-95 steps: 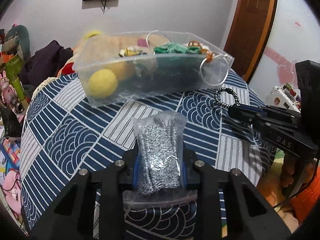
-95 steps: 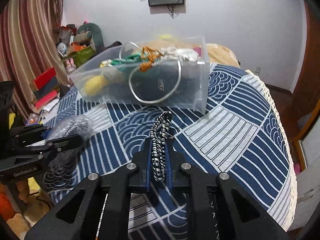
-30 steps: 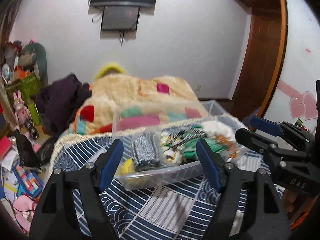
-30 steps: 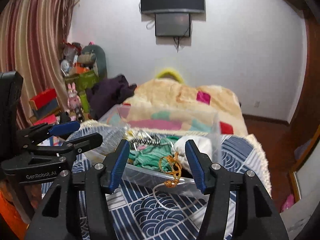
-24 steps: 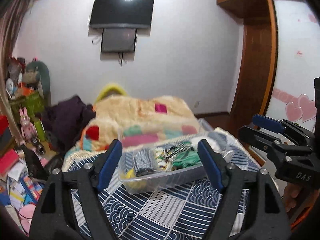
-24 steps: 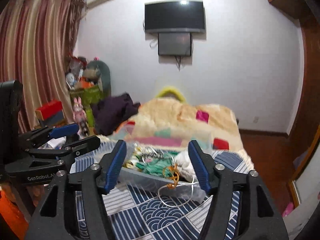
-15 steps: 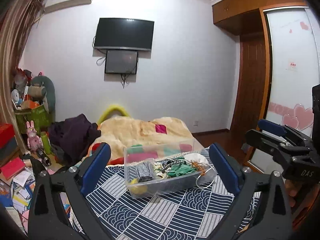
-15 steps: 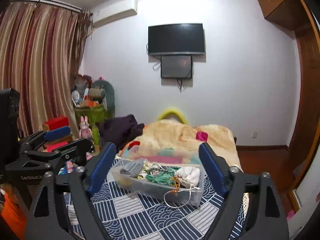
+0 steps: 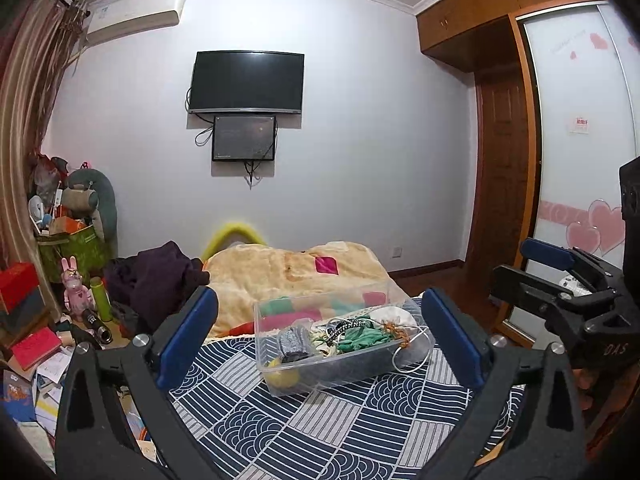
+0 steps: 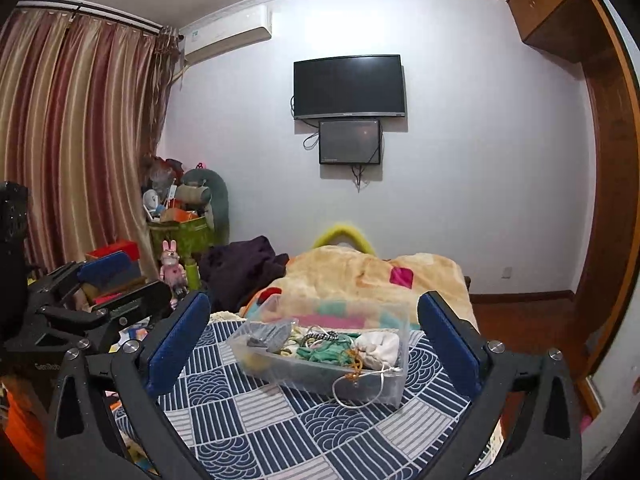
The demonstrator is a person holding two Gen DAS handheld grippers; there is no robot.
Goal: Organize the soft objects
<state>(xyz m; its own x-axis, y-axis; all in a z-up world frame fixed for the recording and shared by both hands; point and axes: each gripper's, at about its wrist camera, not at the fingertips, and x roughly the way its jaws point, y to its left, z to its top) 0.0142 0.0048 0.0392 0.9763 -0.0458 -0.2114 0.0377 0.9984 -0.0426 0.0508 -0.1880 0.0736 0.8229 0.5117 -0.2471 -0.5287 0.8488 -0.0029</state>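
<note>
A clear plastic bin (image 9: 360,372) (image 10: 280,366) stands on the blue patterned tablecloth (image 9: 320,432) (image 10: 288,428). It holds soft things: a grey knit pack (image 9: 294,342), a black-and-white braided cord (image 9: 346,326), green cloth (image 9: 362,338), a white pouch (image 10: 378,350) and a yellow ball (image 9: 282,378). My left gripper (image 9: 318,336) is open and empty, held back from the bin. My right gripper (image 10: 312,340) is open and empty too, also well back. Each gripper shows at the edge of the other's view.
A bed with a cream blanket (image 9: 292,268) lies behind the table. A dark clothes pile (image 9: 156,276) and cluttered boxes and toys (image 9: 72,248) fill the left. A wooden wardrobe and door (image 9: 500,200) stand at the right.
Both grippers let go of the knit pack and the braided cord, which now lie in the bin. Both have opened wide and pulled back and up from the bin.
</note>
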